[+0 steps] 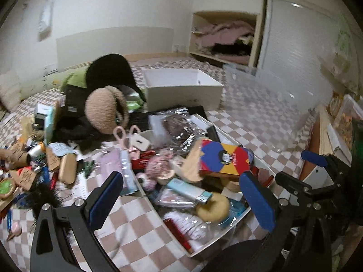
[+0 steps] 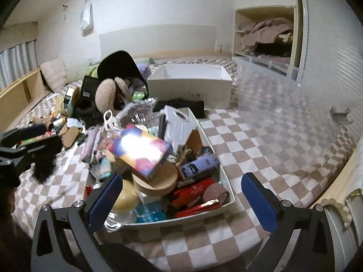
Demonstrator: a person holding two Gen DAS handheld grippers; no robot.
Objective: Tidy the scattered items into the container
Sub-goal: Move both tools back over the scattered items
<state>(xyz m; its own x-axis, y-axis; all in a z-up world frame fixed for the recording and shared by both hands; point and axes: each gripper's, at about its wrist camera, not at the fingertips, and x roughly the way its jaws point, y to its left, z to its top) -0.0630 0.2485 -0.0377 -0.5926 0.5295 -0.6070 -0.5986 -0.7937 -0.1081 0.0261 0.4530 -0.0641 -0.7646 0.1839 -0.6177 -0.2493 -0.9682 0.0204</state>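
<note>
Left of the tray, loose clutter on the checkered bedcover (image 1: 140, 233): wooden oval brush (image 1: 67, 168), black feathery piece (image 1: 46, 198), pink-handled scissors (image 1: 126, 133), beige plush earmuffs (image 1: 103, 111) leaning on a black cap (image 1: 109, 70).

Left gripper (image 1: 181, 200): jaws wide apart, nothing between the pads, hovering above the near-left end of the tray.

White tray (image 2: 226, 187) mid-bed, heaped: colourful box (image 2: 138, 151) on top, resting on a round wooden box (image 2: 158, 181), yellow puff (image 2: 127, 199), purple tube (image 2: 199, 164), red packs (image 2: 192, 192).

Right gripper (image 2: 180, 200): fully spread, empty, above the tray's near end.

Behind the tray, an empty white box (image 2: 192, 88). Right side of the bed is bare cover.
</note>
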